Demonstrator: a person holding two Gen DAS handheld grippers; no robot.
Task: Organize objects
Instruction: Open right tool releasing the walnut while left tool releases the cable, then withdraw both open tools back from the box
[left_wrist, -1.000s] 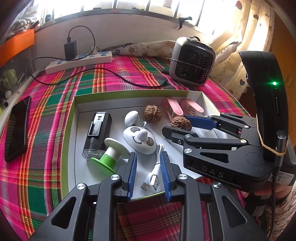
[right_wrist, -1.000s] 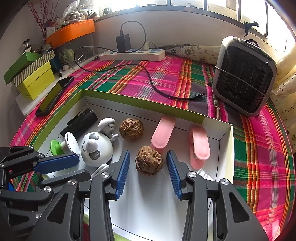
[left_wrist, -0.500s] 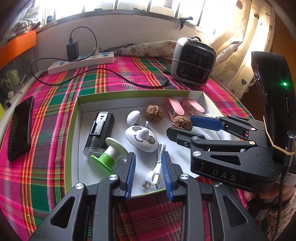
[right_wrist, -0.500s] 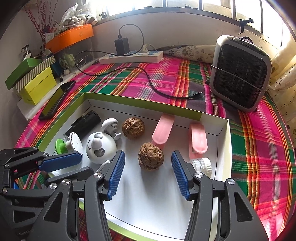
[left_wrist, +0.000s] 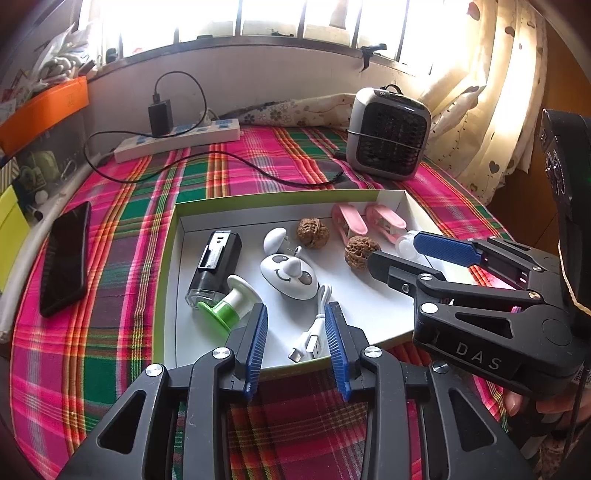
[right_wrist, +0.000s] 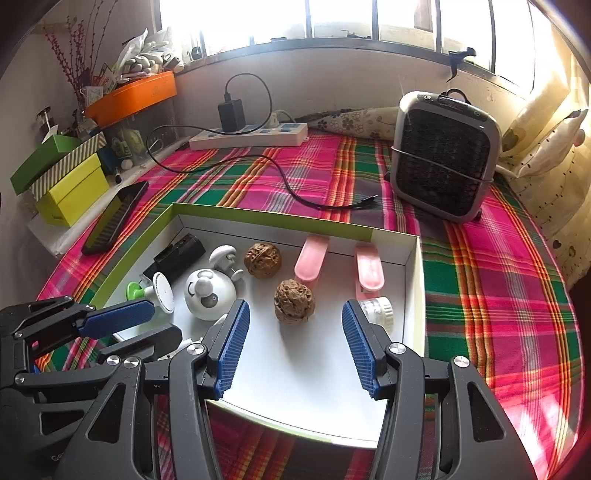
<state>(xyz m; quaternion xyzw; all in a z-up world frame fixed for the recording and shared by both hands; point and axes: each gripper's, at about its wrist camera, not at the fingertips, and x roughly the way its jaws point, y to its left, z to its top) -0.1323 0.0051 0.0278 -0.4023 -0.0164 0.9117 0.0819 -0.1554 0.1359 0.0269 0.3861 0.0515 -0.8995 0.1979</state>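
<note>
A green-rimmed white tray (left_wrist: 373, 314) (right_wrist: 295, 376) holds two walnuts (right_wrist: 294, 301) (right_wrist: 263, 259), two pink clips (right_wrist: 312, 256) (right_wrist: 368, 268), a white panda toy (right_wrist: 209, 293), a black lighter-like block (left_wrist: 216, 266), a green-and-white knob (left_wrist: 229, 306), a white USB cable (left_wrist: 314, 332) and a small clear bottle (right_wrist: 377, 312). My left gripper (left_wrist: 295, 332) is open and empty over the tray's near edge, above the cable. My right gripper (right_wrist: 295, 334) is open and empty, just short of the near walnut; it also shows in the left wrist view (left_wrist: 410, 251).
The tray lies on a plaid cloth (right_wrist: 498, 295). A small heater (right_wrist: 441, 155), a power strip (right_wrist: 251, 134) with a black cable, and a phone (right_wrist: 114, 218) surround it. Yellow and green boxes (right_wrist: 70, 184) stand at the far left.
Both grippers have pulled back and risen from the tray. The right jaws have opened wider around the near walnut, which stays in the tray.
</note>
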